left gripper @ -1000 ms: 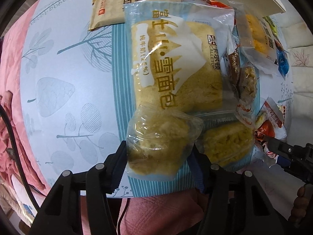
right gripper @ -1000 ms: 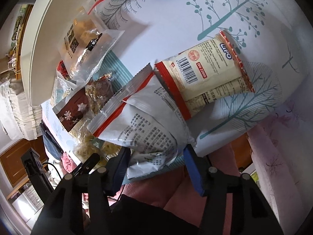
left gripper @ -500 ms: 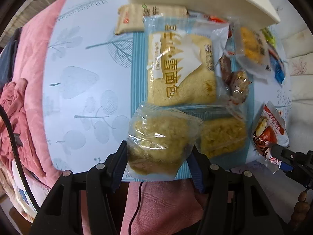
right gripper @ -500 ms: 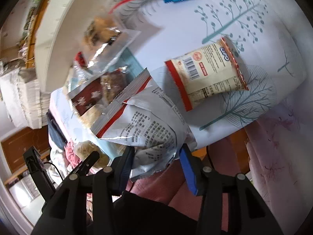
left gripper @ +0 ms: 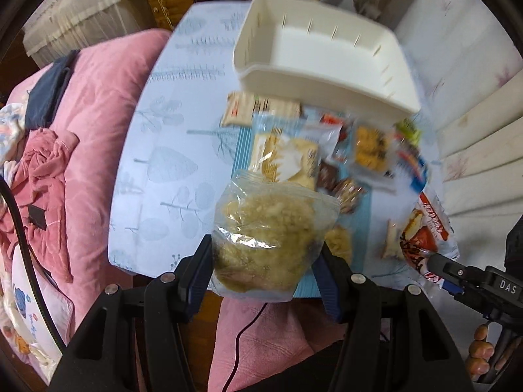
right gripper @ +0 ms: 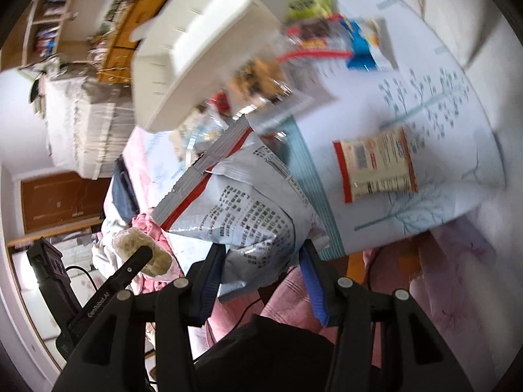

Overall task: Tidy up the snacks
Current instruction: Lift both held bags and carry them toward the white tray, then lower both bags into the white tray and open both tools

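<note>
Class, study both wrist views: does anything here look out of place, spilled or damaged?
Nothing is spilled or torn. The odd part is the white bin: it is empty while packets lie scattered on the table beside it. Each gripper holds one sealed snack: left gripper a clear bag, right gripper a silver packet.

Worktop (left gripper: 163,150): pale blue-white cloth, printed with grey-blue leaves and teal trees. Bin (left gripper: 327,65): plain cream-white. Clear bag (left gripper: 271,235) in the left tongs (left gripper: 266,281): transparent film, crumbly yellow-beige contents. Silver packet (right gripper: 248,202) in the right tongs (right gripper: 261,277): grey-silver, black print, red stripe below a ridged seal. Tong pads: dark blue on black arms. Cracker packet (right gripper: 376,163): cream with red ends. Blanket (left gripper: 94,107): pink. Bread pack (left gripper: 287,156): light blue, white and yellow.
</note>
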Tool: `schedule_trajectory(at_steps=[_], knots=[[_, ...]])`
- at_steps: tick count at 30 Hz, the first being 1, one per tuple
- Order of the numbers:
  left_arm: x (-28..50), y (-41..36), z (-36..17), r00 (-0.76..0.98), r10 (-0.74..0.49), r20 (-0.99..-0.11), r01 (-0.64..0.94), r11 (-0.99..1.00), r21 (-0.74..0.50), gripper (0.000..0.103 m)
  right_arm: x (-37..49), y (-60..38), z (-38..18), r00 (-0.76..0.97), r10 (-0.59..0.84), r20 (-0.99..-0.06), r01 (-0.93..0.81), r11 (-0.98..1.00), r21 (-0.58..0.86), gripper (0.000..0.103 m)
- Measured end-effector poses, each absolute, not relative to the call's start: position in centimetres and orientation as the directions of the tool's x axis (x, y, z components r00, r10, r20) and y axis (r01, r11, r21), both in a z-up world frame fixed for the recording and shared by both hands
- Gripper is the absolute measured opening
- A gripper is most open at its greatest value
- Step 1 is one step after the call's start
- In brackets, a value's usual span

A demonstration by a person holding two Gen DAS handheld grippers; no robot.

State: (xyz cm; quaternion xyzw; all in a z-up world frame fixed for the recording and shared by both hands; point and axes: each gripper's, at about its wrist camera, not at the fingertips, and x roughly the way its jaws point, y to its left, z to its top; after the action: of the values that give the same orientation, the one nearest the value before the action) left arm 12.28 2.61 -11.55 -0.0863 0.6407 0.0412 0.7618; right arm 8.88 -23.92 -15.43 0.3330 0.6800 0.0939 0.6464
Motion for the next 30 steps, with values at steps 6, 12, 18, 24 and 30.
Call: schedule_trajectory(at_steps=[6,12,18,24,30], knots=[[12.9,1.8,-6.6,0.288,-0.039,-0.957,-0.171,0.981,-0.092,0.057,10.4,-24.0,-11.7,0.133,0.601,-0.788,0.238,0.752,0.614,0.047],[14.8,1.7,-3.1,0.379,-0.042,-0.925,-0.166,0.980,-0.113,0.057,12.3,-22.4,-7.7,0.233,0.605,-0.761,0.134,0.755,0.641,0.047],[18.0,1.3,-1.3,0.451,-0.077,-0.889,-0.123,0.981,-0.147,0.057,14.7,-21.4,-5.2,0.332,0.590,-0.736,0.042,0.770,0.637,0.047],[21.3,0.9,-1.3,0.496,-0.126,-0.859,-0.071,0.980,-0.184,0.057,17.4,-20.6,-3.9,0.429,0.530,-0.731,-0.007,0.812,0.584,0.047],[24.9,1.1,-3.0,0.514,-0.175,-0.840,-0.022,0.976,-0.217,0.057,20.2,-19.5,-3.9,0.517,0.445,-0.731,-0.028,0.863,0.505,0.047]])
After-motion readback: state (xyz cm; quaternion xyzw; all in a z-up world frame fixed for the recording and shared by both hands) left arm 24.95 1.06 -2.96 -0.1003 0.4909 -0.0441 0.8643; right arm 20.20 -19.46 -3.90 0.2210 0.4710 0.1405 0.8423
